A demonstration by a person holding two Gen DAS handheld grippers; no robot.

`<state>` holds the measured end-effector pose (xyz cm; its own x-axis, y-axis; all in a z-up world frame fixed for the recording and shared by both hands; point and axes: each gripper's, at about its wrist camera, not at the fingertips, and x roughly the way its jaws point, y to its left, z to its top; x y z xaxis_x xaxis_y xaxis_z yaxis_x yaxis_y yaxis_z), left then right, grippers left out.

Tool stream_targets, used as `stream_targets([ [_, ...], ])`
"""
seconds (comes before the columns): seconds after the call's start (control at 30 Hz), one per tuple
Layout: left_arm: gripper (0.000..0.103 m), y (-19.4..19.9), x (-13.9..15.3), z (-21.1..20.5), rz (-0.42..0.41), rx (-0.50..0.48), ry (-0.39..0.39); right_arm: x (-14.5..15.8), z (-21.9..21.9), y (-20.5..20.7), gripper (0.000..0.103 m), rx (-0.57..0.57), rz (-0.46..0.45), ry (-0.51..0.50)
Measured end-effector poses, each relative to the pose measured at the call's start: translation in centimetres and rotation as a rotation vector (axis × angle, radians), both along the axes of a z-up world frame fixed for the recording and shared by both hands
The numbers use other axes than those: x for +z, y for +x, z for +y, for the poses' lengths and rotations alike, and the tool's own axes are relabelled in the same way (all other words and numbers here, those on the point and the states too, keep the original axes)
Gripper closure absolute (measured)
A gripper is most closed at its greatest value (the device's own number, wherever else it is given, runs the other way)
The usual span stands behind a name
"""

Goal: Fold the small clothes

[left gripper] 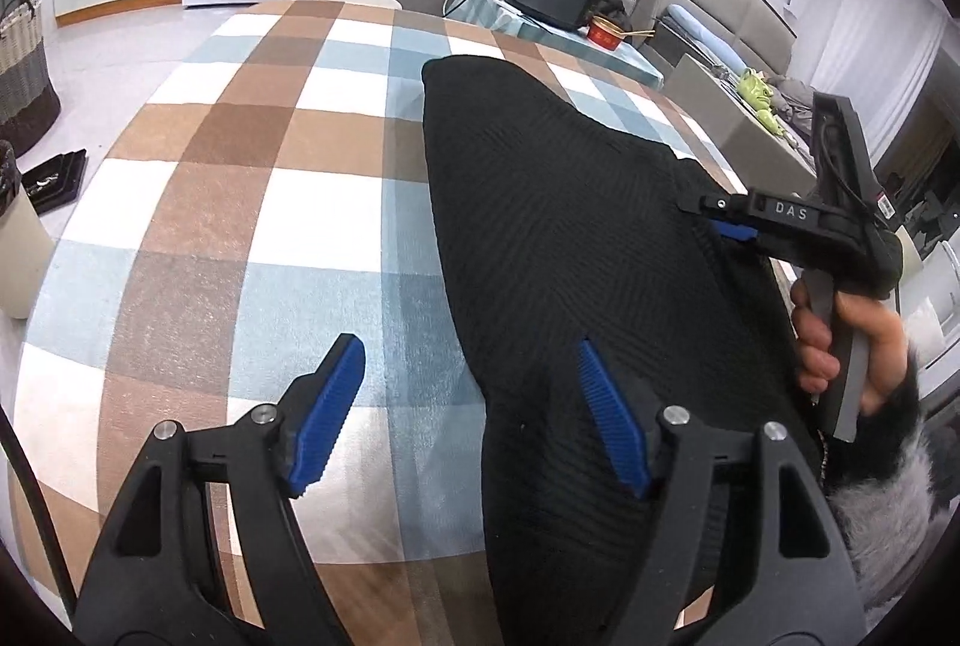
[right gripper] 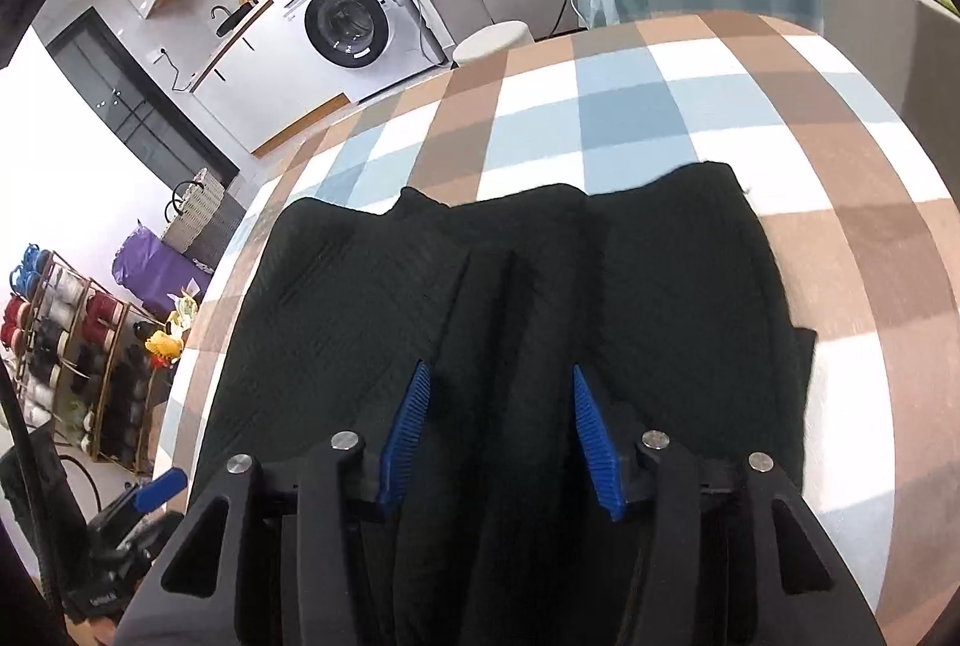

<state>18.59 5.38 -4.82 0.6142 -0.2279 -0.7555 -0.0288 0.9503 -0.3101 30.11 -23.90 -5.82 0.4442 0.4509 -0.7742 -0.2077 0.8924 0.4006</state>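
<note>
A black ribbed knit garment (left gripper: 588, 250) is lying spread on the checked surface (left gripper: 252, 154), its far hem reaching toward the middle of the cloth-covered top and its near part running under both tools. The left gripper (left gripper: 468, 418) is standing wide apart and gripping nothing: one blue pad is hanging over bare checks, the other over the garment's left edge. The right gripper (right gripper: 501, 430) is hovering partly spread over a raised lengthwise fold (right gripper: 516, 298) in the middle of the fabric; its pads are showing a gap on either side and do not appear to be pinching the cloth. Judging by the way the knit is draping and ridging, it is looking soft, light and limp, with no stiffness to hold a shape, so it is likely sagging wherever it is lifted and stretching if tugged. The textured rib is probably giving the pads decent friction. Taking hold at a corner or along the hem, pinching both layers together, is looking safest.
</note>
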Motion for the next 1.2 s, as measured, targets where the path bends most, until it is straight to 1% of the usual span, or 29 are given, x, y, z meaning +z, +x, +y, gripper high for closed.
stream_targets([
  [0.1, 0.032, 0.0, -0.2, -0.2, 0.003, -0.002, -0.004, 0.2, 0.8, -0.1, 0.053, 0.021, -0.023, -0.016],
  [0.13, 0.032, 0.0, -0.2, -0.2, 0.002, -0.002, -0.005, 0.1, 1.1, -0.2, 0.061, 0.019, -0.039, -0.042],
  [0.17, 0.032, 0.0, -0.2, -0.3, 0.003, -0.005, -0.005, 0.0, 1.2, -0.1, 0.073, 0.019, -0.047, -0.062],
  [0.2, 0.032, 0.2, -0.3, -0.3, 0.003, -0.007, -0.003, -0.1, 1.2, -0.1, 0.077, 0.017, -0.058, -0.07],
  [0.27, 0.032, 0.2, -0.3, -0.5, 0.002, -0.013, -0.008, 0.1, 1.0, -0.2, 0.093, 0.025, -0.081, -0.044],
  [0.33, 0.032, 0.2, -0.1, -0.6, -0.001, -0.019, -0.015, 0.9, 0.8, -0.7, 0.094, 0.031, -0.112, -0.014],
  [0.37, 0.032, 0.2, 0.1, -0.6, -0.011, -0.02, -0.018, 1.8, 0.5, -1.1, 0.095, 0.038, -0.143, 0.014],
  [0.43, 0.032, 0.1, 0.6, -0.7, -0.027, -0.025, -0.018, 4.0, 0.0, -2.3, 0.095, 0.041, -0.207, 0.031],
  [0.5, 0.032, 0.0, 1.1, -0.8, -0.041, -0.028, -0.018, 5.8, -0.5, -3.3, 0.095, 0.035, -0.243, 0.015],
  [0.57, 0.032, -0.1, 1.4, -1.0, -0.048, -0.032, -0.015, 6.6, -1.3, -3.8, 0.095, -0.001, -0.254, -0.035],
  [0.63, 0.032, 0.1, 1.3, -1.2, -0.043, -0.037, -0.012, 6.3, -2.3, -3.4, 0.095, -0.033, -0.23, -0.077],
  [0.8, 0.032, 0.2, 0.6, -2.0, -0.012, -0.054, -0.001, 2.7, -4.2, -1.3, 0.095, -0.101, -0.134, -0.114],
  [0.83, 0.032, 0.2, 0.5, -2.3, -0.002, -0.056, 0.011, 2.4, -4.5, -1.2, 0.095, -0.117, -0.125, -0.107],
  [0.97, 0.032, 0.0, 0.5, -2.5, -0.009, -0.069, 0.025, 4.0, -4.7, -2.2, 0.095, -0.117, -0.192, -0.075],
  [1.03, 0.032, 0.2, 0.3, -2.7, -0.001, -0.073, 0.02, 3.8, -4.4, -1.9, 0.094, -0.112, -0.198, -0.133],
  [1.13, 0.032, 0.8, -0.2, -3.2, 0.009, -0.089, 0.017, 1.4, -4.0, -0.6, 0.089, -0.073, -0.09, -0.244],
  [1.17, 0.032, 0.9, -0.4, -3.4, 0.011, -0.095, 0.018, 0.8, -4.4, -0.7, 0.085, -0.055, -0.066, -0.241],
  [1.2, 0.032, 1.1, -0.7, -3.6, 0.018, -0.099, 0.023, 0.5, -5.0, -0.9, 0.085, -0.044, -0.056, -0.214],
])
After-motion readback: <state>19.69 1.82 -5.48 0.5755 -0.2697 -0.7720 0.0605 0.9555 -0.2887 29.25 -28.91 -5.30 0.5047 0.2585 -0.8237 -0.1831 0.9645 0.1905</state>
